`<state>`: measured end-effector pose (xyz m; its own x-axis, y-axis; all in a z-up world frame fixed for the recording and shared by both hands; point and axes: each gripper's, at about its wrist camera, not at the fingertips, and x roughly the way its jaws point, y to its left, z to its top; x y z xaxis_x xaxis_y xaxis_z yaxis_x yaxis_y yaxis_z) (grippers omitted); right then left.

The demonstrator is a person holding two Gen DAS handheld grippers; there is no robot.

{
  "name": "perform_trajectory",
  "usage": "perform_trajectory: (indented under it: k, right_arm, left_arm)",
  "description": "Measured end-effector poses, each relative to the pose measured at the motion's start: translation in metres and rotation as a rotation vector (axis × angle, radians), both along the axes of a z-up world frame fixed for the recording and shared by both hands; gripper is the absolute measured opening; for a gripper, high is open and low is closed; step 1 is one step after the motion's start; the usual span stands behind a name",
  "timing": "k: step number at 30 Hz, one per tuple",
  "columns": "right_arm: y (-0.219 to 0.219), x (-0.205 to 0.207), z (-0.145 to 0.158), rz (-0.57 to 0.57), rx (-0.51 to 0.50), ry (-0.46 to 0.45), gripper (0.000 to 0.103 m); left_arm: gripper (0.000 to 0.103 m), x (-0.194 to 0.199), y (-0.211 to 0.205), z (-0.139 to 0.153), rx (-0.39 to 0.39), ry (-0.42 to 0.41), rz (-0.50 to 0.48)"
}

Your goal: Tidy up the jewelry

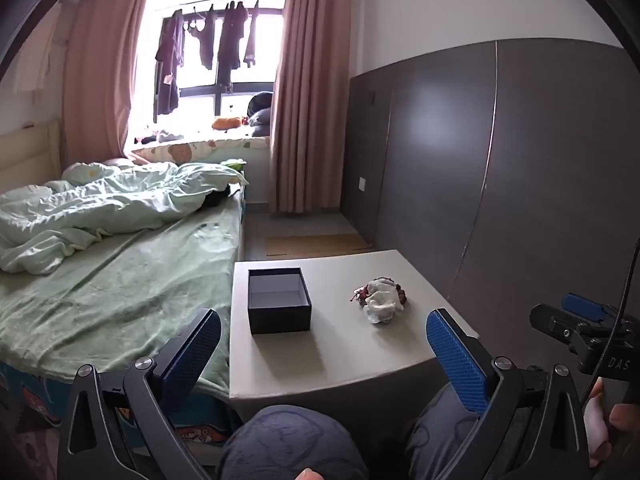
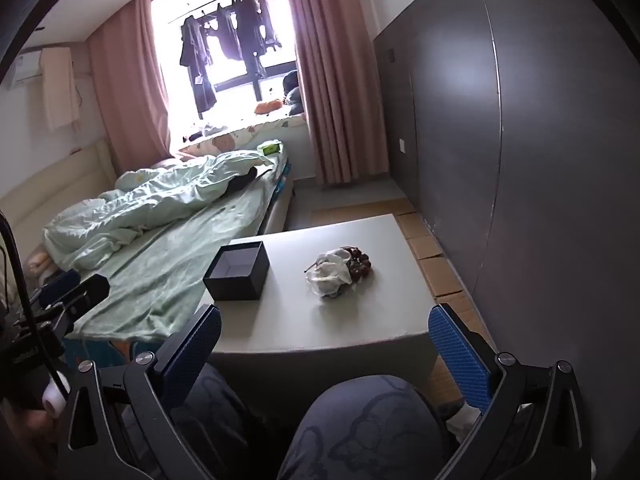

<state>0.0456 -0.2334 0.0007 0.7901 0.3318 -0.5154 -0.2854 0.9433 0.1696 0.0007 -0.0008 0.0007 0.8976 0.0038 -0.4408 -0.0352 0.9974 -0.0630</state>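
Observation:
An open, empty dark box (image 1: 279, 299) sits on the left part of a small grey table (image 1: 340, 352); it also shows in the right wrist view (image 2: 237, 270). A heap of dark red beaded jewelry with white cloth or tissue (image 1: 381, 299) lies to the box's right, also in the right wrist view (image 2: 339, 267). My left gripper (image 1: 324, 352) is open and empty, held short of the table's near edge. My right gripper (image 2: 324, 344) is open and empty, also short of the near edge. Each gripper shows at the edge of the other's view, the right one (image 1: 580, 328) and the left one (image 2: 68, 292).
A bed with green sheet and rumpled duvet (image 1: 100, 248) lies against the table's left side. A dark grey wall panel (image 1: 500, 168) stands on the right. Cardboard sheets (image 2: 432, 256) lie on the floor by the panel. The person's knees (image 2: 360, 428) are below the grippers.

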Motion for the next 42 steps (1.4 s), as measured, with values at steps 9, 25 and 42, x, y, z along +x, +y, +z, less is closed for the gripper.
perform_trajectory:
  k: [9,25,42]
  right_arm:
    - [-0.001,-0.002,0.001,0.002,0.004,0.000,0.103]
    - [-0.005,-0.009,0.002,-0.016,0.017,-0.001,0.103]
    - [-0.007,-0.011,0.000,-0.018,0.022,-0.009,0.103]
  left_arm:
    - [0.103,-0.003,0.005,-0.002,-0.034,-0.030,-0.021]
    - [0.103,-0.004,-0.004,0.001,-0.056,-0.038,-0.070]
    - [0.103,-0.002,-0.001,0.002,-0.072,-0.026,-0.066]
